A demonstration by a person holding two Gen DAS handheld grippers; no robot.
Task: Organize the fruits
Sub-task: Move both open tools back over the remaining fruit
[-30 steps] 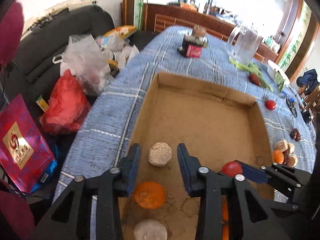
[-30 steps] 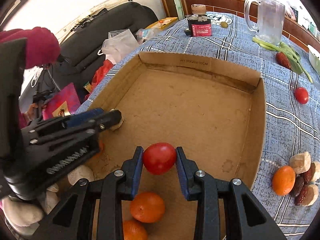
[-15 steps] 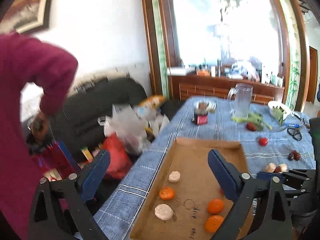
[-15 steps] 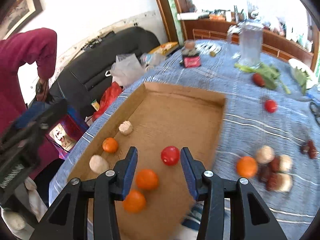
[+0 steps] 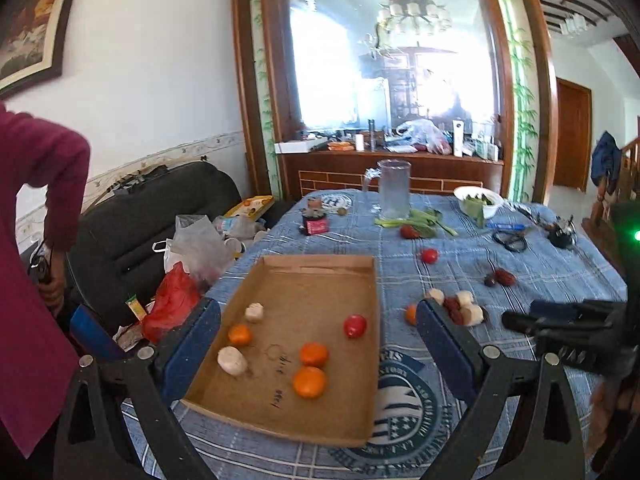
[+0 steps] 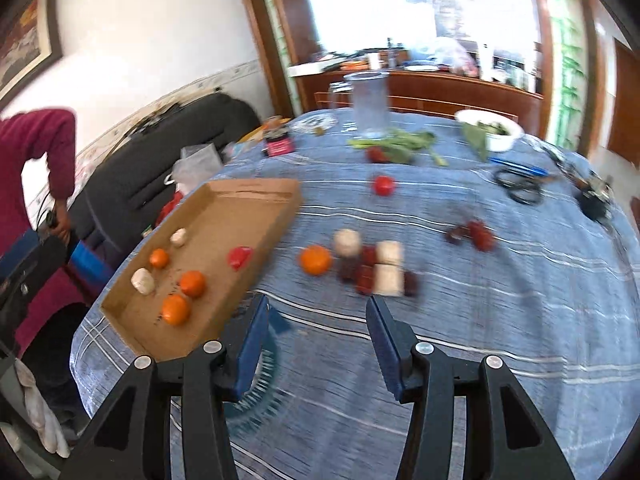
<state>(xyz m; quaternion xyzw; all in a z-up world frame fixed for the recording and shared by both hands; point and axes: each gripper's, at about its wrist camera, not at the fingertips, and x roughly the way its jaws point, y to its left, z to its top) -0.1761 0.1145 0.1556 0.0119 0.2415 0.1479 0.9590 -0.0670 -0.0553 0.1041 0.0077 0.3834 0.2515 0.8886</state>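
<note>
Claws (image 5: pixel 318 340) (image 6: pixel 316 344) both spread, empty; handwriting in cardboard tray (image 5: pixel 304 280) unreadable.

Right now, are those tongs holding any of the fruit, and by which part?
Nothing is held. The left tongs stand wide open and empty. The right tongs, which have just been opening, are empty too; the red tomato lies in the cardboard tray.

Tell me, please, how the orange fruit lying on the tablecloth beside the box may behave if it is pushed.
The orange fruit looks round, so it would probably roll. The date pile beside it may stop it. Its skin seems firm, likely not fragile.
</note>
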